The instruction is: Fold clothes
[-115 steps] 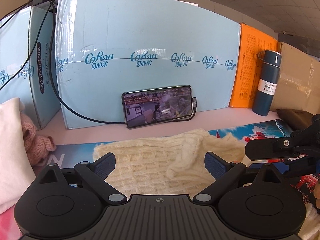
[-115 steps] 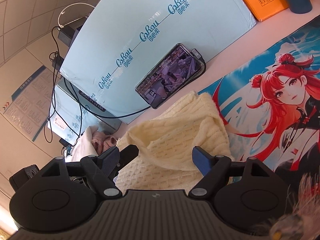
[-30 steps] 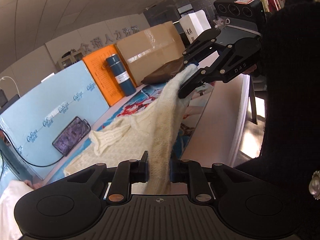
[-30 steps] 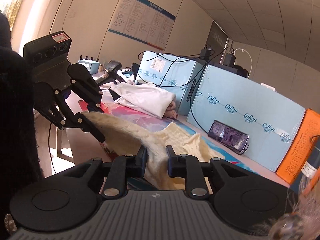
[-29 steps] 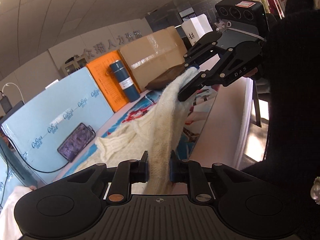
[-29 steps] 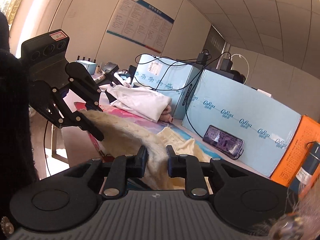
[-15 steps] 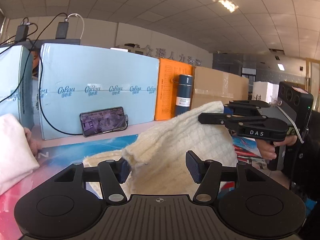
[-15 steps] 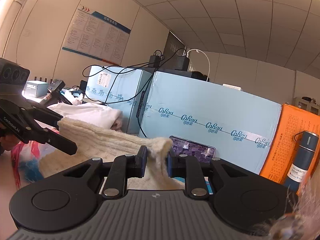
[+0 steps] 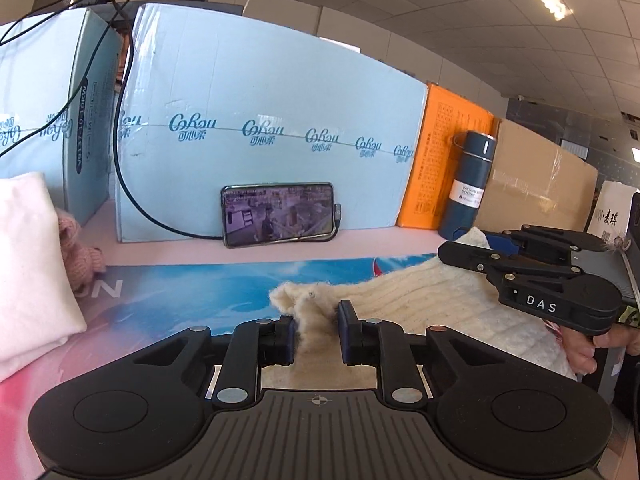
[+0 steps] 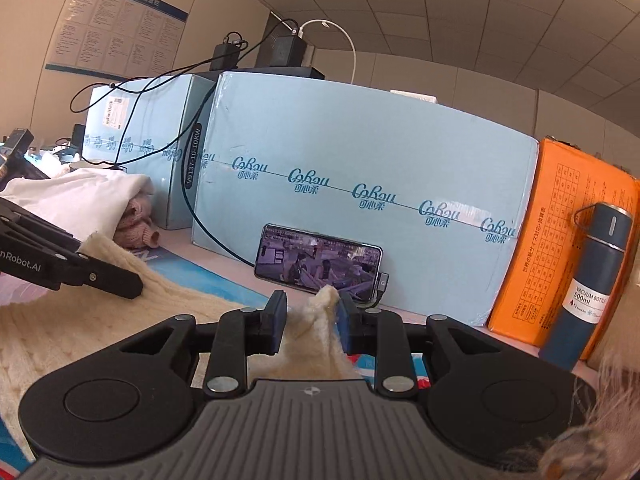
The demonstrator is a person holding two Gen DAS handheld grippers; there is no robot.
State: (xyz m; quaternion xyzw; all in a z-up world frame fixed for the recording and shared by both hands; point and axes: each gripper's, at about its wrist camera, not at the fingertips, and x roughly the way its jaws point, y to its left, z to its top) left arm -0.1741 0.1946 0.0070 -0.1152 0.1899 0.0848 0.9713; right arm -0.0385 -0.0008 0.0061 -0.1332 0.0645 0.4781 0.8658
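Down at the lower centre of the left wrist view, the left gripper (image 9: pixel 316 334) has its fingers (image 9: pixel 285 340) drawn in close on a bunched corner of the cream knit sweater (image 9: pixel 432 300), the wool pinched up between the two blue pads. In the right wrist view the right gripper (image 10: pixel 310 322) has a peaked fold of the same sweater (image 10: pixel 160 312) between its fingers (image 10: pixel 276 320); these fingers are spreading, the right pad touches the wool and a little daylight shows at the left pad. Each gripper also shows in the other's view, at the frame edge, resting at the sweater's border, and the person's hand (image 9: pixel 584 354) grips the right handle at the far right of the left view.

Outward, the sweater lies spread low across a printed blue mat (image 9: pixel 192 292) on the pale pink tabletop (image 9: pixel 280 250). Behind it a phone (image 9: pixel 278 214) with a lit screen leans on a light blue carton (image 9: pixel 260 100), a cable running from it. To the right stand an orange box (image 9: pixel 444 168) and a dark blue vacuum bottle (image 9: pixel 468 184), then a brown carton (image 9: pixel 536 180). At the left edge sit folded white clothing (image 9: pixel 28 264) and a pink knit (image 9: pixel 80 256). A wall poster (image 10: pixel 116 24) fills the upper left of the right view, under a tiled ceiling.
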